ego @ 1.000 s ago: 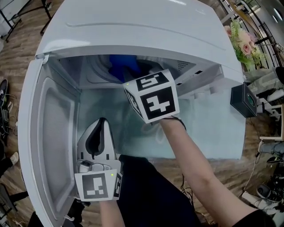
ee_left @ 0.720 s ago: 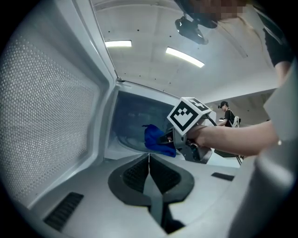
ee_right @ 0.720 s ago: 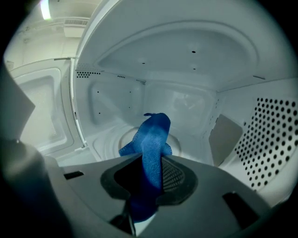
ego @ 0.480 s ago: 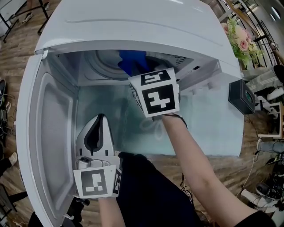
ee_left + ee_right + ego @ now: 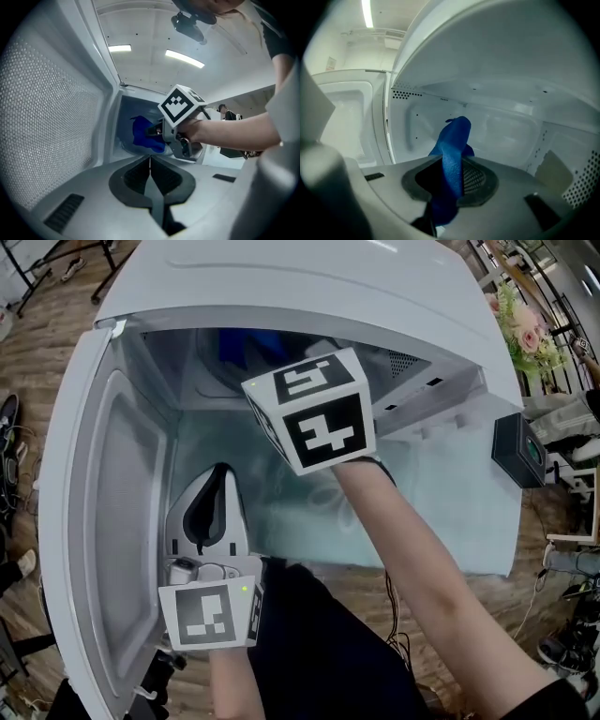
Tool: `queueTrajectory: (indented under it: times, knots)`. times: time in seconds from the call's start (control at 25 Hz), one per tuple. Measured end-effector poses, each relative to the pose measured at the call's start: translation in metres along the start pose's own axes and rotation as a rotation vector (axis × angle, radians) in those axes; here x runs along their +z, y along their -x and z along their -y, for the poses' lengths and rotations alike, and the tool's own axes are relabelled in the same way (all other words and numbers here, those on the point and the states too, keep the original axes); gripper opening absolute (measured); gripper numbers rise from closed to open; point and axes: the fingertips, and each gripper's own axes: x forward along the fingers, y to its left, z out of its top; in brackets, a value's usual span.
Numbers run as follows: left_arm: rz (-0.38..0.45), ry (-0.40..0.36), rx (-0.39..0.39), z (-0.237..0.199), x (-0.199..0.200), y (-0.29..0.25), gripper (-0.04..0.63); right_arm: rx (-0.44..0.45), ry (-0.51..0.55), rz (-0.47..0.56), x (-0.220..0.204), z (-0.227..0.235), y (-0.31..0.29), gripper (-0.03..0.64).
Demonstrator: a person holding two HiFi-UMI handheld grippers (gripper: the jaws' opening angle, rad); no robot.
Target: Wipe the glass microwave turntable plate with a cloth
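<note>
1. The blue cloth (image 5: pixel 452 154) is pinched in my right gripper (image 5: pixel 457 163), its free end standing up past the jaws, inside the white microwave (image 5: pixel 309 287).
2. Of the glass turntable plate (image 5: pixel 208 381) I see only a pale curved edge on the cavity floor, behind my marker cube.
3. My left gripper (image 5: pixel 150 161) has its jaws pressed together on nothing, just outside the cavity beside the open door (image 5: pixel 103 521).
4. The only print is the cubes' black-and-white squares.
5. The microwave sits on a pale teal tabletop (image 5: pixel 450 512) over a wooden floor (image 5: pixel 56 324), with a bouquet (image 5: pixel 525 329) nearby.
</note>
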Motion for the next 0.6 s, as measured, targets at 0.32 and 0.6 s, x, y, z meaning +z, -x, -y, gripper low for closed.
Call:
queueTrajectory:
  times: [0.32, 0.6]
  knots:
    - [0.012, -0.016, 0.011, -0.003, -0.004, 0.001, 0.008, 0.044, 0.159, 0.036, 0.012, -0.019, -0.029, 0.069]
    - [0.023, -0.027, 0.011, 0.001, -0.008, 0.003, 0.008, 0.039, 0.322, -0.014, -0.001, -0.025, -0.045, 0.069]
